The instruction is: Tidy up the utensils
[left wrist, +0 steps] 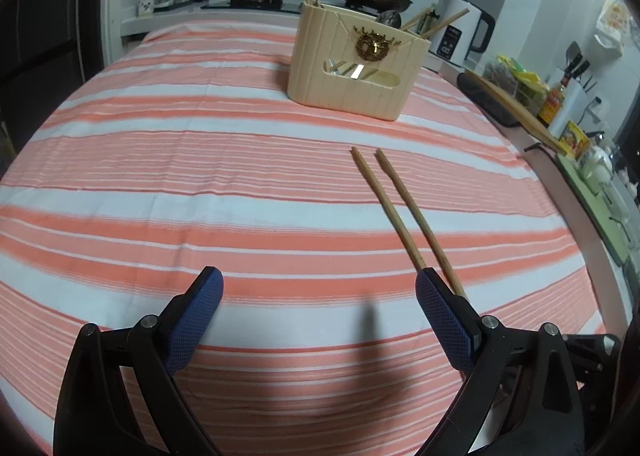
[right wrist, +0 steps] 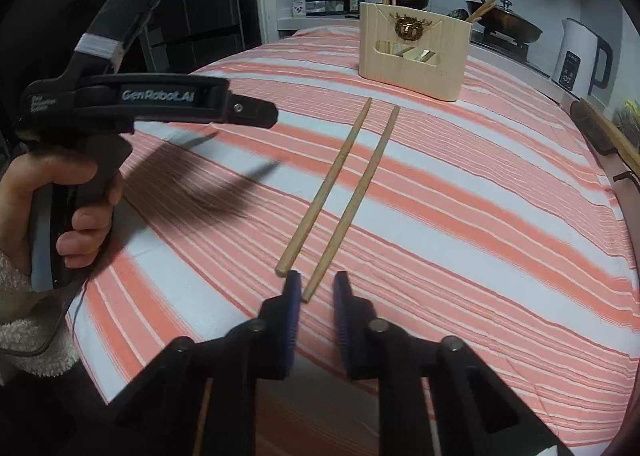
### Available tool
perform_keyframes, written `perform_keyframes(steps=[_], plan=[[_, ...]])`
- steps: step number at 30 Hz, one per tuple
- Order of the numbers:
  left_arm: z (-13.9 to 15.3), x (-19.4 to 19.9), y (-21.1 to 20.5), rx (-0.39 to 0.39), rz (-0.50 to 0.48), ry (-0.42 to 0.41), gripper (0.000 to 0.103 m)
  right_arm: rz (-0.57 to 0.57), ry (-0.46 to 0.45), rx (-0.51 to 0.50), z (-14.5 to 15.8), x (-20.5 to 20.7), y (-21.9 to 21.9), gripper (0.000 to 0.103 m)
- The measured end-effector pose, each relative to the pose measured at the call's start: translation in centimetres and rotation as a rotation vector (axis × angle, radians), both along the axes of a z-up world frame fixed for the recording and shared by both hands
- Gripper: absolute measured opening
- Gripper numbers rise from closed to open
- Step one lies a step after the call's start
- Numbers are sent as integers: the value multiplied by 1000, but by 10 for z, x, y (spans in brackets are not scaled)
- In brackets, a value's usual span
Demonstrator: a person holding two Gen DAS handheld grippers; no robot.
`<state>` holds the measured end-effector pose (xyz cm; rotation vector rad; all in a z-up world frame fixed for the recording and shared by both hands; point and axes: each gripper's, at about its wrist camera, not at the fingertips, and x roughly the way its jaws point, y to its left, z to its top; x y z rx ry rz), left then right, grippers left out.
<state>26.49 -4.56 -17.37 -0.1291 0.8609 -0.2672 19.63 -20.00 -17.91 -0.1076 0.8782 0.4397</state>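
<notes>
**Two chopsticks loose on the striped cloth**

The right gripper (right wrist: 314, 288) is partly spread, grasping nothing; the near end of one of the chopsticks (right wrist: 352, 192) lies between its fingers. The left gripper (left wrist: 318, 292) hangs wide apart over the cloth-covered table (left wrist: 160, 160). The beige utensil holder (left wrist: 356, 64) stands near the far edge.

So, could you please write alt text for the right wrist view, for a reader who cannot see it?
The right tongs, slightly open, reach the near ends of two wooden chopsticks lying side by side on a striped tablecloth. A beige utensil holder stands beyond them, and the left tongs are held at the left.
</notes>
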Motion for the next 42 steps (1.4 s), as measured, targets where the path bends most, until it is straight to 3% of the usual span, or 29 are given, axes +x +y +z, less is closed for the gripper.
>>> perform_keyframes(steps=[5, 11, 12, 15, 18, 19, 23, 29, 30, 32, 33, 34, 35, 37, 42], plan=[[-2, -6, -22, 9, -74, 9, 97, -169, 2, -13, -1, 13, -33, 5], [-9, -7, -74, 183, -172, -18, 95, -341, -10, -94, -3, 24, -81, 5], [-10, -7, -81, 212, -184, -23, 85, -352, -11, -101, -3, 24, -86, 5], [-17, -3, -89, 234, -214, 4, 34, -361, -14, -115, -3, 26, -93, 5], [-16, 2, -82, 225, -185, 0, 9, -350, -18, -137, -3, 31, -89, 5], [-16, 5, -76, 222, -166, 4, 5, -344, -19, -145, -3, 33, -88, 5], [-17, 20, -41, 206, -64, 18, 5, -346, -15, -157, -2, 45, -92, 5], [-18, 53, 22, 208, 91, 32, 8, -414, -4, -201, -3, 74, -115, 5], [-17, 59, 32, 194, 102, 35, 14, -414, -3, -198, -4, 79, -119, 5], [-16, 68, 48, 151, 102, 50, 51, -409, -11, -171, -5, 86, -125, 6], [-16, 71, 54, 125, 94, 54, 83, -407, -9, -164, -6, 89, -127, 15], [-16, 72, 60, 105, 86, 54, 96, -414, -15, -160, -6, 90, -130, 32], [-17, 71, 64, 94, 71, 51, 96, -419, -11, -145, -6, 91, -133, 47], [-24, 66, 67, 103, 30, 67, 96, -412, 12, -90, -9, 92, -139, 62], [-26, 33, 63, 188, -97, 55, 100, -385, 29, -73, -11, 86, -139, 72]])
